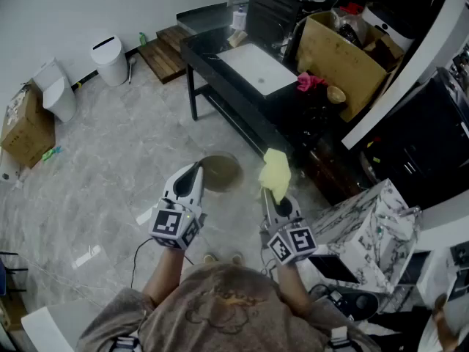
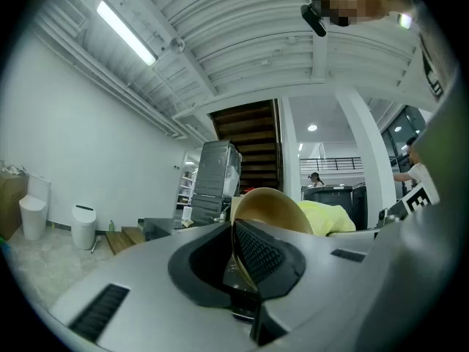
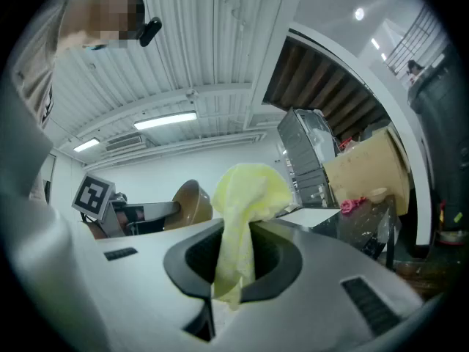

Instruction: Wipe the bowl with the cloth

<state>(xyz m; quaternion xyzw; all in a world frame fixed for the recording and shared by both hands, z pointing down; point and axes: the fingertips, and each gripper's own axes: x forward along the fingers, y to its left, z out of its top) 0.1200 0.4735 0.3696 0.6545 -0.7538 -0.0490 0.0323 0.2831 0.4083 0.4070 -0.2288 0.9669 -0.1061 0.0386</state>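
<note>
Head view, centre of frame: two grippers above a marble floor (image 1: 110, 160). The left gripper (image 1: 198, 173) holds one brown bowl (image 1: 222, 172); the right gripper (image 1: 276, 196) holds one yellow cloth (image 1: 276, 169).

Left gripper view: fingers (image 2: 264, 255) clamp the bowl's rim.

Right gripper view: fingers (image 3: 277, 259) pinch the cloth, with the bowl at middle left.

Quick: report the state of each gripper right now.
Left gripper: shut on the rim of the round brown bowl.
Right gripper: shut on the crumpled pale yellow cloth.
</note>
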